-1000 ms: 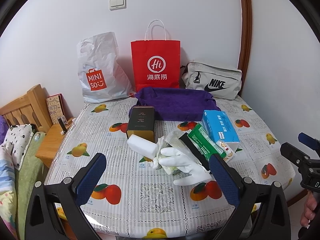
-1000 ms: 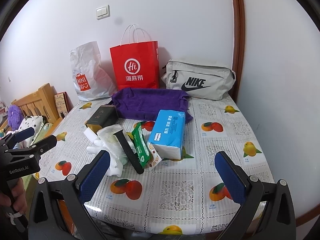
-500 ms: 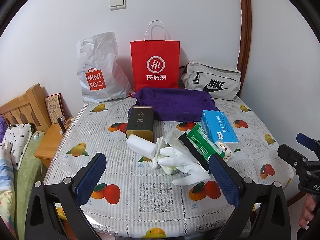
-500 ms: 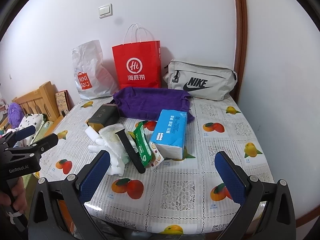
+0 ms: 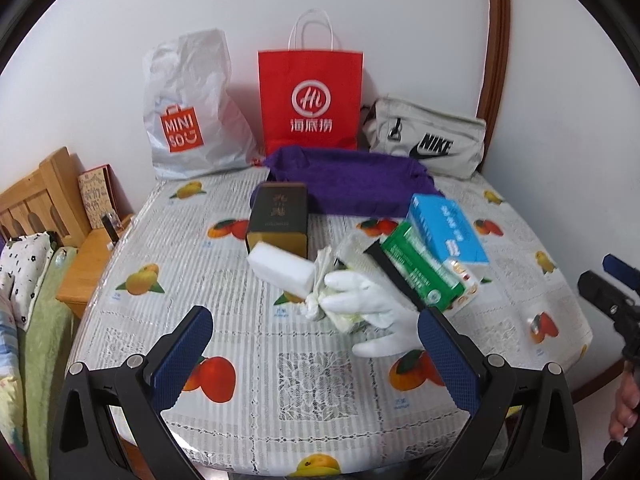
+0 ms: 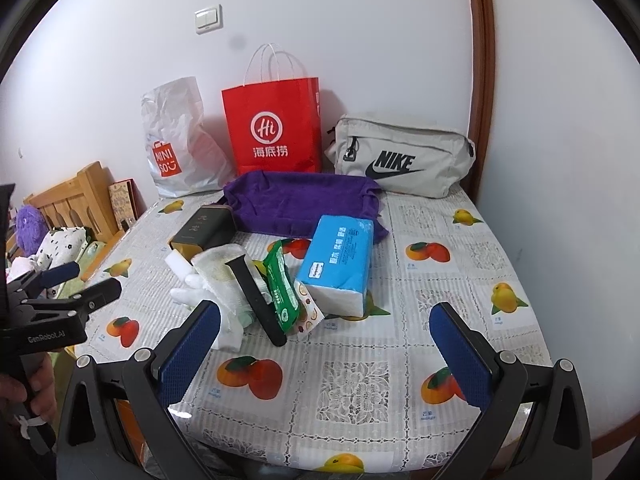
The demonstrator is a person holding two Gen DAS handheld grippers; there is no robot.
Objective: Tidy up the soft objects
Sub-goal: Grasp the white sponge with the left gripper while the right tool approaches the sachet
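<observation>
Right wrist alone shows purple plush toy (image 6: 29, 227).

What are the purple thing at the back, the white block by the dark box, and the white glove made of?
The purple cloth looks like plush, matte towel fabric: it sags in soft folds. The white block seems to be foam sponge, with matte faces and blunt edges. The white glove looks like smooth rubber or latex with a faint sheen, though thin fabric cannot be ruled out.
</observation>
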